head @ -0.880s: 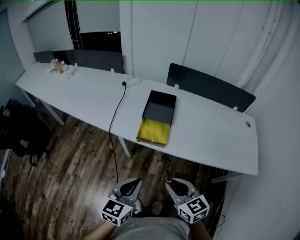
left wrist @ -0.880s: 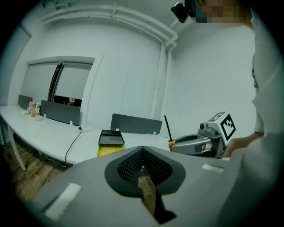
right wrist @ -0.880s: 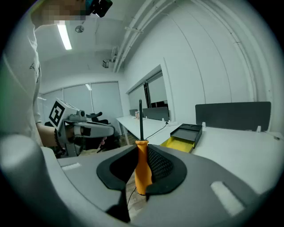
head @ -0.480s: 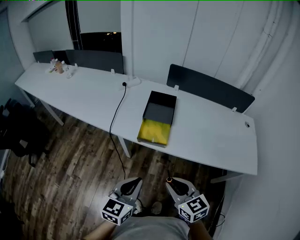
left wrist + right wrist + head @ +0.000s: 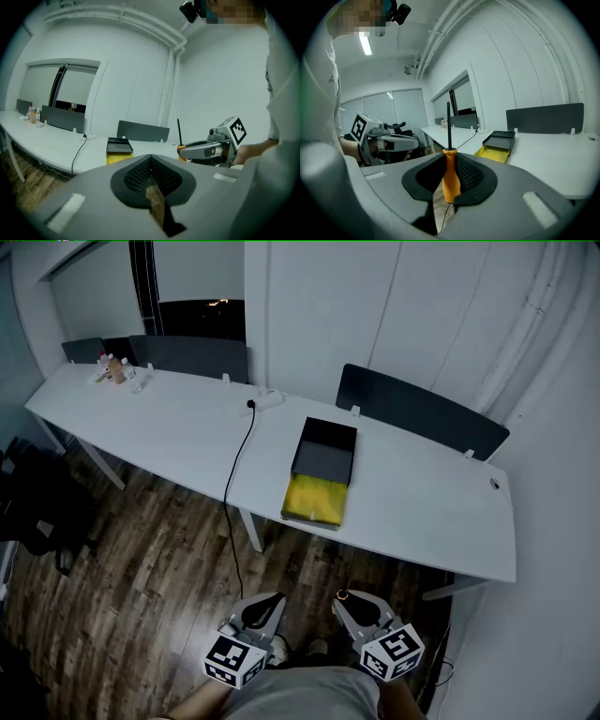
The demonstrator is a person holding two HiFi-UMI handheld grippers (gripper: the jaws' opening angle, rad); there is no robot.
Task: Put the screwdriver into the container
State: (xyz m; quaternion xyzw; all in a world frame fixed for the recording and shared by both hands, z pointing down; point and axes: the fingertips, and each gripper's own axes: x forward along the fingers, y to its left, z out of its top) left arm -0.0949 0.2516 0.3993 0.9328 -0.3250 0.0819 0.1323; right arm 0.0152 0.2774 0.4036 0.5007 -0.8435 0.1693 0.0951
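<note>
- The right gripper (image 5: 349,604) holds the screwdriver (image 5: 450,176). Its jaws press the orange handle from both sides, and the black shaft stands up above them.
- The left gripper (image 5: 266,607) is just beside it, on its left. Its jaws are together with only a thin slit, and nothing is between them.
- The container (image 5: 323,463), black with a yellow front part, lies on the white table (image 5: 422,512), ahead of both grippers and well apart from them.
- Both grippers are above the wooden floor (image 5: 141,587).

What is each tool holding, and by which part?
The right tool grips the screwdriver by its orange handle, shaft pointing up. The left tool holds nothing.
</note>
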